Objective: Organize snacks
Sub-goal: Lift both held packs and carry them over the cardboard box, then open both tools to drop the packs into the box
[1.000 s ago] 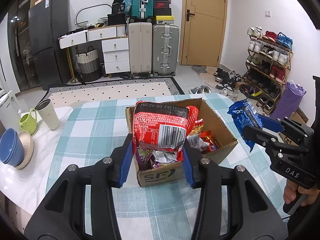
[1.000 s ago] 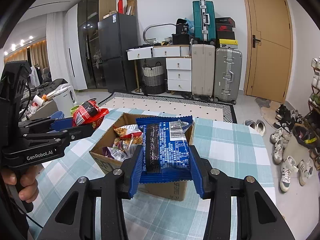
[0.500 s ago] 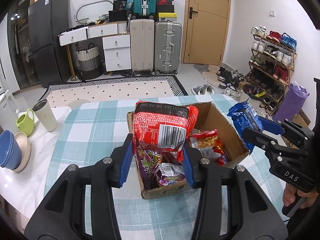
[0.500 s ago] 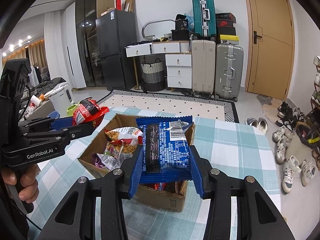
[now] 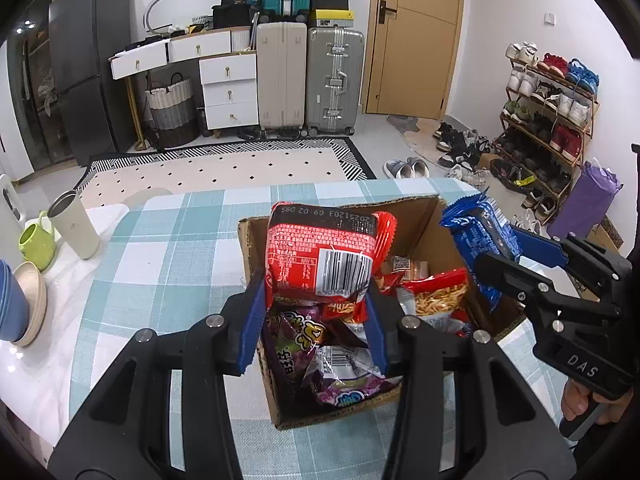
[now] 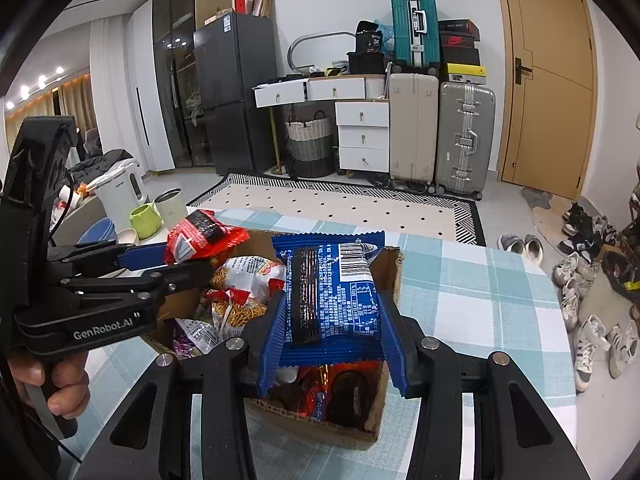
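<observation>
The left gripper is clamping a red snack packet, and the right gripper is clamping a blue snack packet. Both packets are hanging above the open cardboard box of snacks on the checked tablecloth.

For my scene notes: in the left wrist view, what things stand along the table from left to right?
blue bowls → green mug → beige tumbler → red snack packet → blue snack packet
</observation>
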{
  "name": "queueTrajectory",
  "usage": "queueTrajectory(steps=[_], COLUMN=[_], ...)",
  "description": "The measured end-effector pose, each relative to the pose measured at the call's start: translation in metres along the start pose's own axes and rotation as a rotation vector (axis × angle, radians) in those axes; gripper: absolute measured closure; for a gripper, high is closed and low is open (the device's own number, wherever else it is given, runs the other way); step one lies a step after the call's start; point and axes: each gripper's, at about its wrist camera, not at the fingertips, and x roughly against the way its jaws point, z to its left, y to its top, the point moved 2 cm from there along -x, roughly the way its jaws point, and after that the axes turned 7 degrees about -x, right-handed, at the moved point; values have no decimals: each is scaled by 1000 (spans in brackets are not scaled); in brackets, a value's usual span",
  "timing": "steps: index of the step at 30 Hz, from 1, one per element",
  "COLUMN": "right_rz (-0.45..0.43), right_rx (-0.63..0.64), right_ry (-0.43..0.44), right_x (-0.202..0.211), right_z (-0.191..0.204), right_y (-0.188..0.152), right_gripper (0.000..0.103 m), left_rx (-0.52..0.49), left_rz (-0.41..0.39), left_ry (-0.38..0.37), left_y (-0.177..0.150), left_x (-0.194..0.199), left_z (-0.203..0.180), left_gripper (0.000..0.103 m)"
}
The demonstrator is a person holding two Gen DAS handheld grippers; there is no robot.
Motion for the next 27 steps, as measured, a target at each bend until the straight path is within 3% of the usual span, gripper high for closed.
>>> queueTrajectory(steps=[18,20,22,24,27], right_rz=[18,-1,-22,-38,-60], right_rx=[20,23,23,25,23], right_ry=[-11,-12,-23,-32,-61], right_x=[-30,-26,-20,-15,-4], right_z=[-3,-2,-3,-4,-7], right_y=[0,1,0,1,1], right_gripper=[58,55,35,25,11], left_rx=[-6,1,2,3,6], left_rz=[43,46,52,43,7], left_ry=[-1,-6,-2,-1,17], left_y=[-3,-3,-4,-5,-5], left_x=[-43,-43,-38,-32,-17], left_z=[5,6,6,7,8], left_gripper=[62,61,57,50,18])
